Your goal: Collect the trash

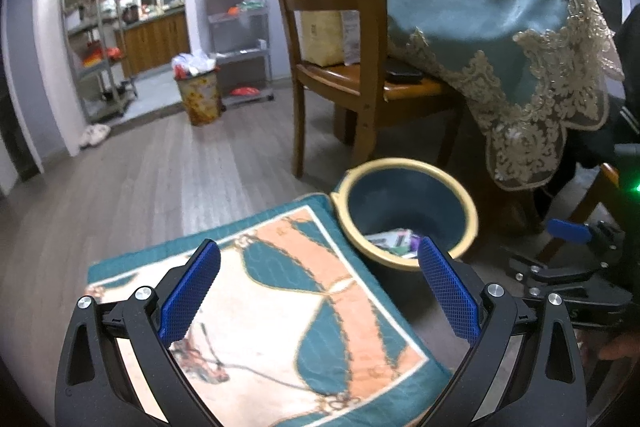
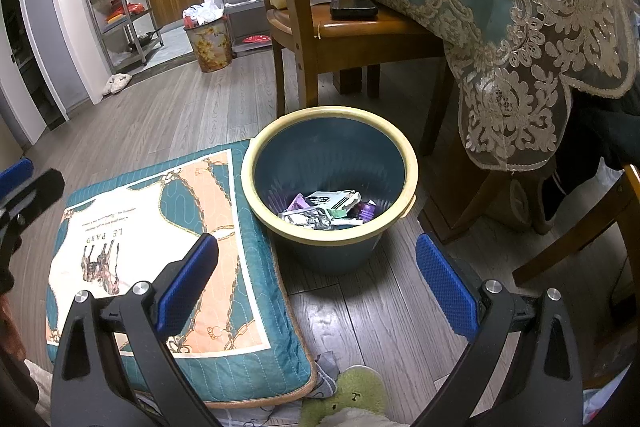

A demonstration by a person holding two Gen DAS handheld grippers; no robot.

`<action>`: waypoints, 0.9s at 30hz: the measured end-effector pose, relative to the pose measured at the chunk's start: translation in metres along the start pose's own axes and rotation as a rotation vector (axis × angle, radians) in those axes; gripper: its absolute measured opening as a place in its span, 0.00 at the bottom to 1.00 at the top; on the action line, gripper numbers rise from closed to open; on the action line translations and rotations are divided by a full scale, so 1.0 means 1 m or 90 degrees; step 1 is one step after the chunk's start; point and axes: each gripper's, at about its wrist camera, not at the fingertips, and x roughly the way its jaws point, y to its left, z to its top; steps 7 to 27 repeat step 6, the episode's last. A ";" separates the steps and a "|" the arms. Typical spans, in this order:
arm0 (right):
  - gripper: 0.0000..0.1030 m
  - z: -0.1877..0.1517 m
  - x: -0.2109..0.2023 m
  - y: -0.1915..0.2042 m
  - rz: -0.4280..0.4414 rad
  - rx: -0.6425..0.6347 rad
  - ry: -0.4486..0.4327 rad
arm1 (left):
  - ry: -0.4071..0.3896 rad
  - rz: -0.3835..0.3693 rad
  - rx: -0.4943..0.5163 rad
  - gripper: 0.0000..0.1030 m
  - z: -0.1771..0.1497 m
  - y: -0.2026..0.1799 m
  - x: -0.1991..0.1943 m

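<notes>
- Both jaws stand wide apart, holding nothing: left gripper (image 1: 318, 291) over the patterned cushion (image 1: 280, 315), right gripper (image 2: 318, 283) above the wood floor (image 2: 380, 311).
- Crumpled wrappers and packets (image 2: 328, 209) lie at the bottom of the blue bin (image 2: 408, 163), touching the cushion's edge.
- Behind: wooden chair (image 2: 304, 27), lace-trimmed tablecloth (image 2: 520, 27).

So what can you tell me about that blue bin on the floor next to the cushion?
The bin is a round, tapered bucket, dark blue inside and out, with a pale yellow rim; it looks like plastic. It stands upright and open on the wooden floor, its side against the patterned cushion, close to the wooden chair and the draped table. Only the bottom is filled: crumpled wrappers and packets, white, purple and green. Neither gripper touches it; both are open and empty.
</notes>
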 end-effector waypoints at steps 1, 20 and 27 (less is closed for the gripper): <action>0.94 -0.001 0.000 -0.001 0.000 0.002 0.000 | 0.001 0.001 -0.002 0.95 0.001 0.001 0.000; 0.94 -0.002 0.000 0.000 -0.002 0.009 0.005 | 0.005 0.007 -0.007 0.95 0.005 0.009 0.002; 0.94 -0.002 0.000 0.000 -0.002 0.009 0.005 | 0.005 0.007 -0.007 0.95 0.005 0.009 0.002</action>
